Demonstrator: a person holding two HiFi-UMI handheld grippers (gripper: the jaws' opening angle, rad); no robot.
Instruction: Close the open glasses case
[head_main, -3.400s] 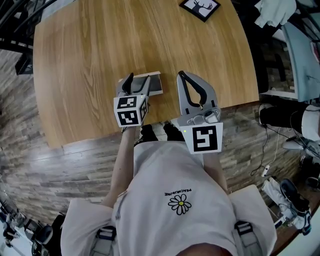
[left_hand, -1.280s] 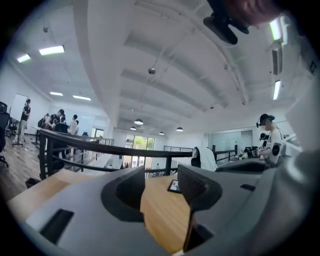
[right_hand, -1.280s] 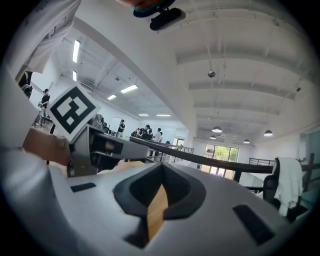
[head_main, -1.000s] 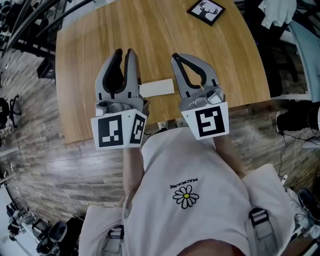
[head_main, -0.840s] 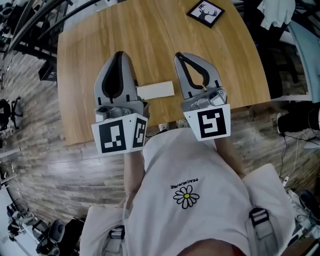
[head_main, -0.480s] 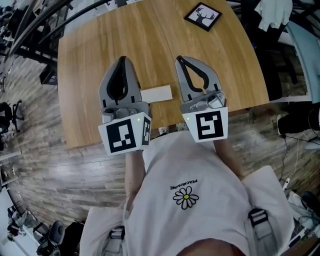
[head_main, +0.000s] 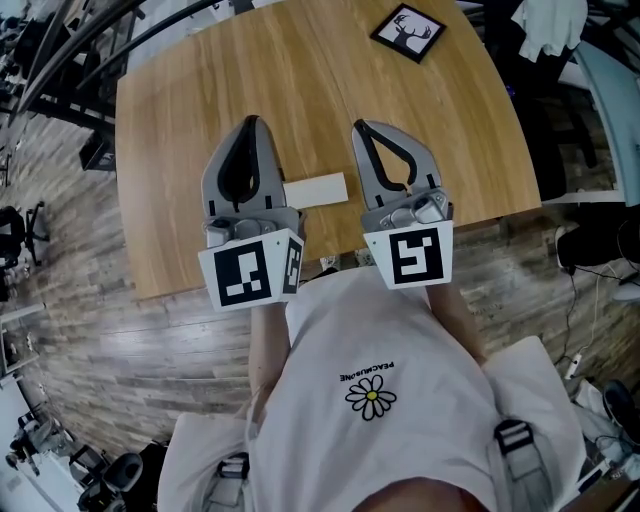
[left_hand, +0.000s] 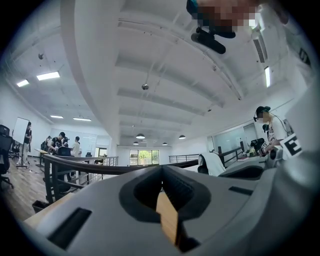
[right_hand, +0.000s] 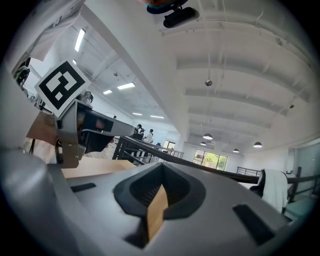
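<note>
The glasses case (head_main: 315, 188) is a flat pale rectangle on the wooden table (head_main: 190, 90). It lies near the front edge with its lid down. My left gripper (head_main: 250, 121) hovers just left of the case, jaws shut with nothing between them. Just right of the case is my right gripper (head_main: 361, 127), also shut and empty. Neither gripper touches the case. The left gripper view shows my left gripper (left_hand: 161, 168) with jaws meeting, aimed level at the room. In the right gripper view my right gripper (right_hand: 161, 164) is likewise shut, and the left gripper's marker cube (right_hand: 62, 85) shows at the left.
A black-framed deer picture (head_main: 408, 30) lies at the table's far right corner. Pale clothing (head_main: 545, 25) hangs beyond the table's right edge. Dark railings (head_main: 60, 60) run past the left edge, over a wood-plank floor (head_main: 80, 330).
The left gripper's jaws, slightly apart a second ago, have come together. Both grippers stay beside the case, which lies as before.
</note>
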